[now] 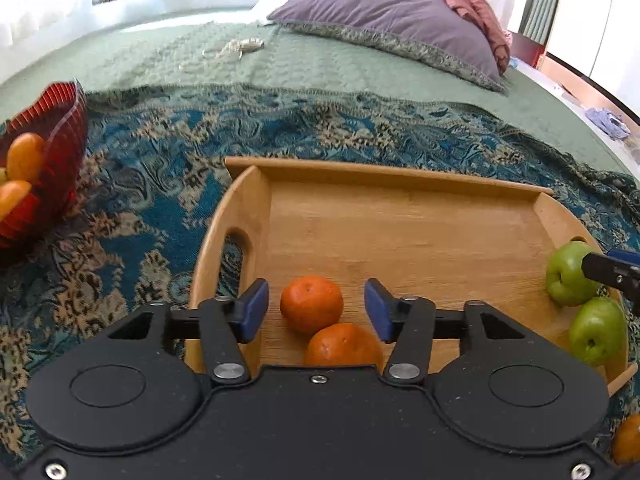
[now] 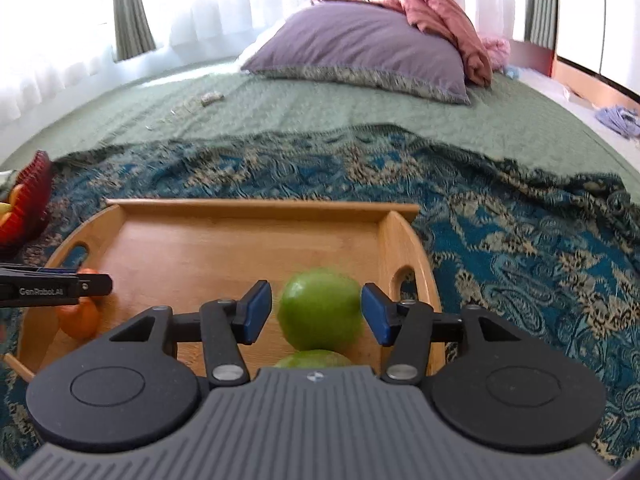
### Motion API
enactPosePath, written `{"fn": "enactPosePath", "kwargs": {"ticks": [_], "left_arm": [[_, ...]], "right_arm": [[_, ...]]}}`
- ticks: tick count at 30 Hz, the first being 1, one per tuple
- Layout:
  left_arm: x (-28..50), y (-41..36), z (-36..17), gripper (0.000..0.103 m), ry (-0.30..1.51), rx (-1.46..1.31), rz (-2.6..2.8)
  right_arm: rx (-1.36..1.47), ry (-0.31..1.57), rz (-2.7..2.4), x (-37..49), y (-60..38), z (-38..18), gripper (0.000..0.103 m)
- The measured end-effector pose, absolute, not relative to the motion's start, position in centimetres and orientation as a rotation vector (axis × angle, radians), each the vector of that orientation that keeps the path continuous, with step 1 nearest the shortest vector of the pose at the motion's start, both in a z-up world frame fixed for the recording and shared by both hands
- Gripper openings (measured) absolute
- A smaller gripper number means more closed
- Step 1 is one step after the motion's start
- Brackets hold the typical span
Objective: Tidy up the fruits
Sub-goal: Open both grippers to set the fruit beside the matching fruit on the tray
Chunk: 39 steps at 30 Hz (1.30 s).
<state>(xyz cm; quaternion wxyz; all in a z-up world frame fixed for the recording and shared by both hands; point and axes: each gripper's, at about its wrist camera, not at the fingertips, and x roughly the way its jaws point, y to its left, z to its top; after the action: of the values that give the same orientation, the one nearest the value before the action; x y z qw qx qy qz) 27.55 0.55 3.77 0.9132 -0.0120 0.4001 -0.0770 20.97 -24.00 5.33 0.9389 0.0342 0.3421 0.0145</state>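
Note:
A wooden tray [image 1: 400, 220] lies on a blue patterned throw. My left gripper [image 1: 317, 310] is open around a tangerine [image 1: 311, 304] resting on the tray floor, with a gap at each blue pad. A second tangerine [image 1: 344, 344] touches it, closer to me. At the tray's right end sit two green apples [image 1: 570, 276] [image 1: 596, 330]. My right gripper [image 2: 316, 312] stands open around the farther apple [image 2: 320, 312], pads close beside it; the nearer apple [image 2: 314, 360] is half hidden under the gripper body. The left gripper's finger [image 2: 56, 286] shows over a tangerine [image 2: 80, 318].
A red ribbed bowl [image 1: 48, 160] with orange fruits stands left of the tray on the throw. Another orange fruit [image 1: 628, 440] lies off the tray at the lower right. A purple pillow [image 1: 384, 20] and pink bedding lie at the far end of the green bedspread.

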Motion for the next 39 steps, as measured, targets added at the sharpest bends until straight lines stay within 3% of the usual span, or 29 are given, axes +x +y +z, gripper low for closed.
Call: {"fn": "enactPosePath", "kwargs": {"ticks": [7, 26, 39], "left_arm": [[24.0, 1.4, 5.7, 0.074, 0.747, -0.033, -0.187], [13.5, 2.5, 6.2, 0.09, 0.654, -0.015, -0.234], [8.7, 3.2, 5.4, 0.095, 0.619, -0.006, -0.227]], "right_arm": [[0.071, 0.633, 0.061, 17.9, -24.3, 6.9, 0.075], [-0.111, 0.466, 0.072, 9.0, -22.9, 7.1, 0.101], [-0.135, 0.454, 0.094, 5.4, -22.8, 5.0, 0.103]]}}
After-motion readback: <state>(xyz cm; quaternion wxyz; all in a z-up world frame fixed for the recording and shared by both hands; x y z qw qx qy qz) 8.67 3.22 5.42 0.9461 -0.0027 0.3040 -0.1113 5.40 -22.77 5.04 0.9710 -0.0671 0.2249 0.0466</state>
